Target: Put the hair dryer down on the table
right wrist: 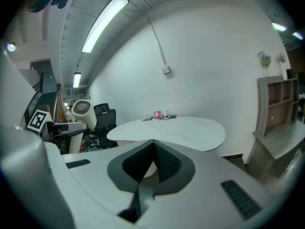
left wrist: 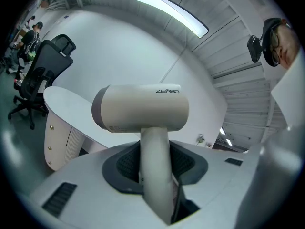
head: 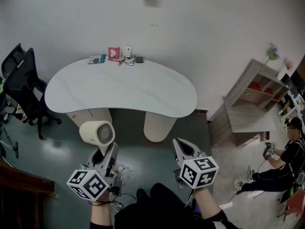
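A cream hair dryer (head: pixel 97 133) hangs in the air in front of the white kidney-shaped table (head: pixel 119 87), its grille facing me. My left gripper (head: pixel 106 152) is shut on the dryer's handle. In the left gripper view the handle (left wrist: pixel 155 175) stands upright between the dark pads, with the barrel (left wrist: pixel 140 108) across the top and the table (left wrist: pixel 62 106) behind at the left. My right gripper (head: pixel 181 146) hovers beside it to the right, shut, with nothing between its pads (right wrist: pixel 162 162). The table (right wrist: pixel 176 130) lies ahead of it.
Several small items (head: pixel 119 57) sit along the table's far edge by the wall. A black office chair (head: pixel 24 85) stands to the left and a grey shelf unit (head: pixel 257 99) to the right. A person (head: pixel 286 161) sits on the floor at the far right. Cables (head: pixel 123 173) lie on the floor near my feet.
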